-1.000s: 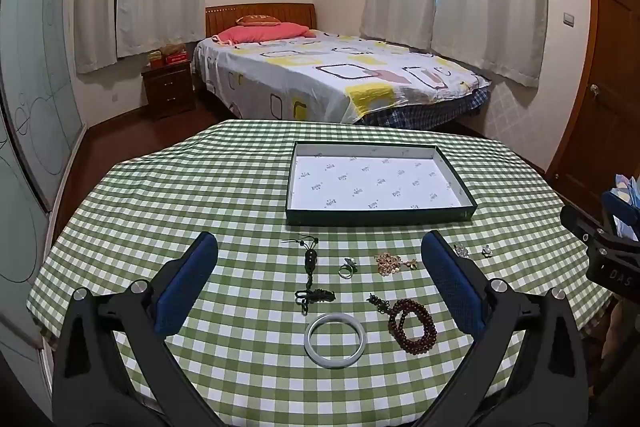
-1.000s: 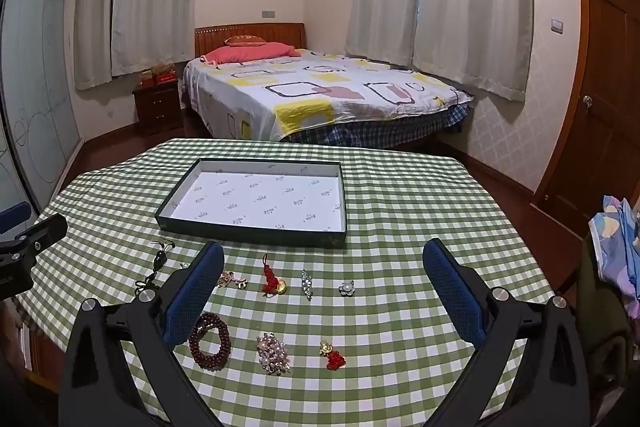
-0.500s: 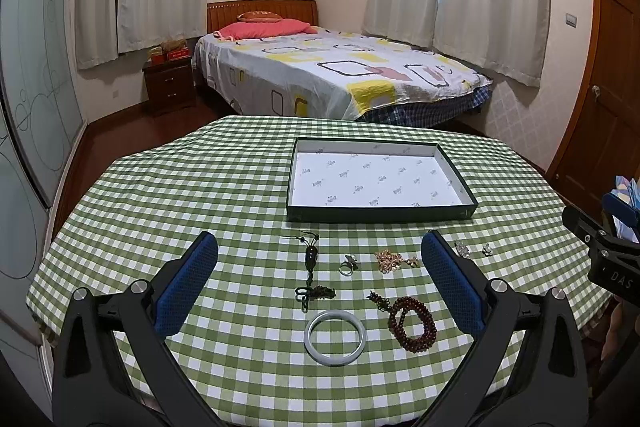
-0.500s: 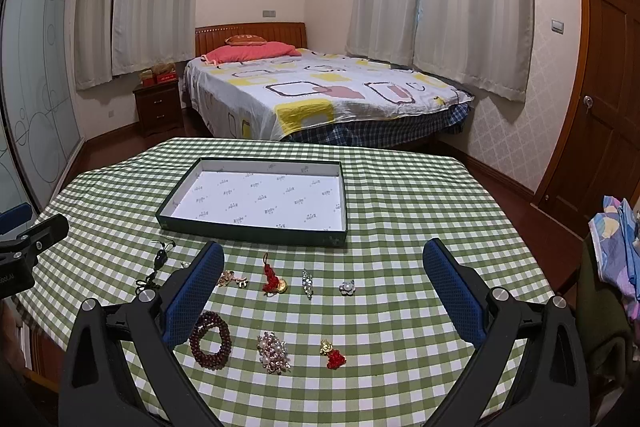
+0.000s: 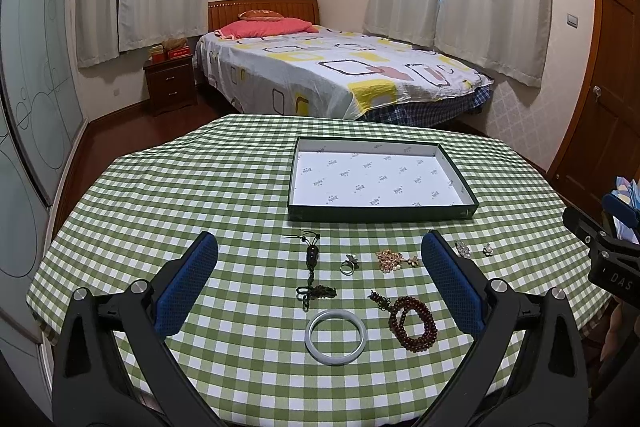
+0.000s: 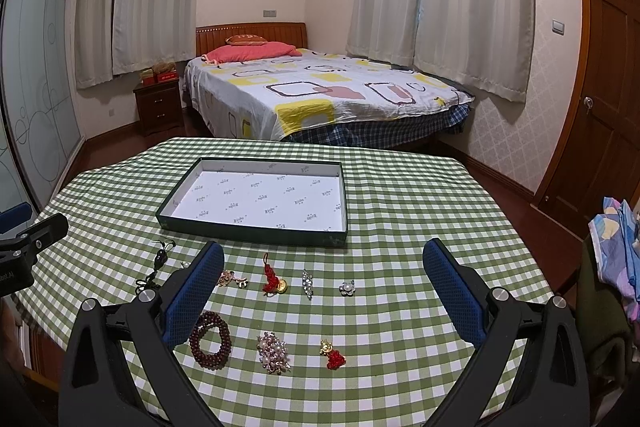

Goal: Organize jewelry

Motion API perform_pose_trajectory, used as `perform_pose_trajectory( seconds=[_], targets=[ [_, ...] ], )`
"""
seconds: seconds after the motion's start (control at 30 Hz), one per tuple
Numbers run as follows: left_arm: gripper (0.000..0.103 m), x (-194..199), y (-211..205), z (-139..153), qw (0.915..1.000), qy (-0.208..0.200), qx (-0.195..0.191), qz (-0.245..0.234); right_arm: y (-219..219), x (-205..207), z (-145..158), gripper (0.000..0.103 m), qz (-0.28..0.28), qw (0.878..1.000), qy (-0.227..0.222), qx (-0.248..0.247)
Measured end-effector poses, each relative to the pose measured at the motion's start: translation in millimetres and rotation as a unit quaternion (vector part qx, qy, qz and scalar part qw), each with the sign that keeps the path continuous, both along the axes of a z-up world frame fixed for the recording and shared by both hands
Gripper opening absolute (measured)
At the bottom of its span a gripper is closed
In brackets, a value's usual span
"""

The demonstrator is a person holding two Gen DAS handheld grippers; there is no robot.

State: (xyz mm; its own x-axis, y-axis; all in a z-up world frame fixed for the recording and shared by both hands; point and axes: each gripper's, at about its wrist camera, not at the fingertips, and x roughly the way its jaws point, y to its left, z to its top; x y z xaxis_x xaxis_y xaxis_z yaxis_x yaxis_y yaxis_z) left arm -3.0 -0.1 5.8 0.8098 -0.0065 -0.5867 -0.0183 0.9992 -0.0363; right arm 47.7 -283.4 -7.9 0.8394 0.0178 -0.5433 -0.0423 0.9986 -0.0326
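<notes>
Left gripper (image 5: 320, 259) has its fingers (image 5: 188, 281) spread wide, holding nothing, hovering above the worktop (image 5: 180, 187); right gripper (image 6: 324, 267) the same, fingers (image 6: 450, 289) wide apart and empty. Versus a second ago almost nothing has changed: the left view has crept slightly nearer the table edge and tipped a touch, the right view is practically identical, no piece has moved. Judgement: task not started, both grippers only lining up for a first pick

Between the left fingers: pale bangle (image 5: 336, 341) nearest, dark cord pendant (image 5: 311, 269) ahead of it, small ring (image 5: 347, 265) and gold chain cluster (image 5: 390, 261) further toward the right finger, brown bead bracelet (image 5: 414, 323) close to the right finger

Between the right fingers: pearl cluster brooch (image 6: 274, 351) and small red charm (image 6: 332, 354) nearest; ahead of them the red tassel charm (image 6: 273, 279), crystal pin (image 6: 307, 283) and flower stud (image 6: 346, 287)

All pieces lie loose and apart on the green check cloth, none tangled together. Beyond both sets of fingers sits the shallow dark-rimmed tray (image 5: 380, 215) with white printed liner, nothing in it. Past the worktop, a bed (image 6: 320, 95)
</notes>
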Motion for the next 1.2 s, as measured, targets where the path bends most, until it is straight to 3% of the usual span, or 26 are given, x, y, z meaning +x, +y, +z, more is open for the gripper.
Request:
perform_pose_trajectory(
  seconds=[1.2],
  targets=[
    [0.099,-1.6,-2.6,3.3,1.0000,-0.003,-0.002,0.000,0.8,0.1,2.3,0.097,0.003,1.000,-0.002,-0.002]
  ],
)
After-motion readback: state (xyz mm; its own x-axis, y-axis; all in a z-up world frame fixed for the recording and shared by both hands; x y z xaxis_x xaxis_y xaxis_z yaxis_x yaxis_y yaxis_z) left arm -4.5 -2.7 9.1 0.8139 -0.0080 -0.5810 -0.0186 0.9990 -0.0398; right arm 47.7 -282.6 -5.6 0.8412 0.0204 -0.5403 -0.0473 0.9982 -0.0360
